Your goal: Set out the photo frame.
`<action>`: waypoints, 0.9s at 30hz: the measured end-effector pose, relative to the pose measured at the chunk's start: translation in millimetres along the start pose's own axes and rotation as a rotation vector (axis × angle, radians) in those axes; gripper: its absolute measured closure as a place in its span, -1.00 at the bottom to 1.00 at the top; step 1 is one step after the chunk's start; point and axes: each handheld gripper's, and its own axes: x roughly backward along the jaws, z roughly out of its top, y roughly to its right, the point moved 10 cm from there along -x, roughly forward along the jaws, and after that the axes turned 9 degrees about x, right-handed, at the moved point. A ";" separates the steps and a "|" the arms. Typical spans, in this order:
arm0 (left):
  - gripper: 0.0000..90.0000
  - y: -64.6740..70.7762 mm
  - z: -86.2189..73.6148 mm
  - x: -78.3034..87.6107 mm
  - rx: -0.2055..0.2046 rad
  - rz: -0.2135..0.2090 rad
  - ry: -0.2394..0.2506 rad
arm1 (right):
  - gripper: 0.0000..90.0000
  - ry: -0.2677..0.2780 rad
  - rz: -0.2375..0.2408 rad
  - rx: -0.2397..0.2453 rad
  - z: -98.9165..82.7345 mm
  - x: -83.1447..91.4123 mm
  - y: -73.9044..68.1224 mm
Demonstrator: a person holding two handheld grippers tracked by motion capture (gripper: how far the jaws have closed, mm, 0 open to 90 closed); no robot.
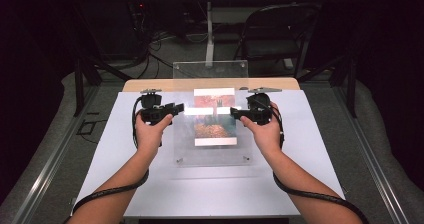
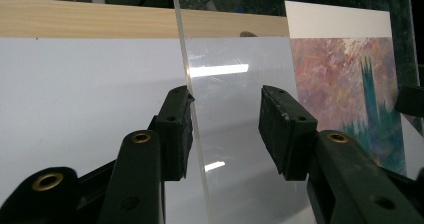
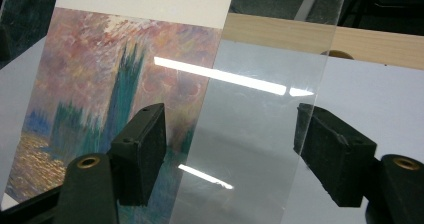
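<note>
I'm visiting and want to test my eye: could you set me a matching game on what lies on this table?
Things:
1. clear acrylic sheet
2. painted picture card with white borders
3. light wooden strip
4. second clear panel

Descriptions:
A. runs along the table's far edge
B. stands upright behind the table
C. has each side edge between a gripper's open jaws
D. lies under a transparent cover

Pairs: 1-C, 2-D, 3-A, 4-B

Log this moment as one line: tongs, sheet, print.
left tongs: open, astride clear sheet left edge | right tongs: open, astride right edge | print: flat under sheet | sheet: not yet clamped
</note>
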 end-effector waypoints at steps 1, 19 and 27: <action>0.26 0.7 -0.4 1.3 0.000 -0.003 0.000 | -0.35 0.005 -0.001 0.004 0.2 1.0 -0.5; 0.31 11.4 -7.3 23.7 -0.020 -0.040 0.038 | -0.36 0.045 0.017 0.019 -0.5 25.0 -11.1; 0.42 15.3 -12.1 37.4 -0.048 -0.046 0.043 | -0.33 0.072 0.035 0.033 -1.4 39.0 -17.6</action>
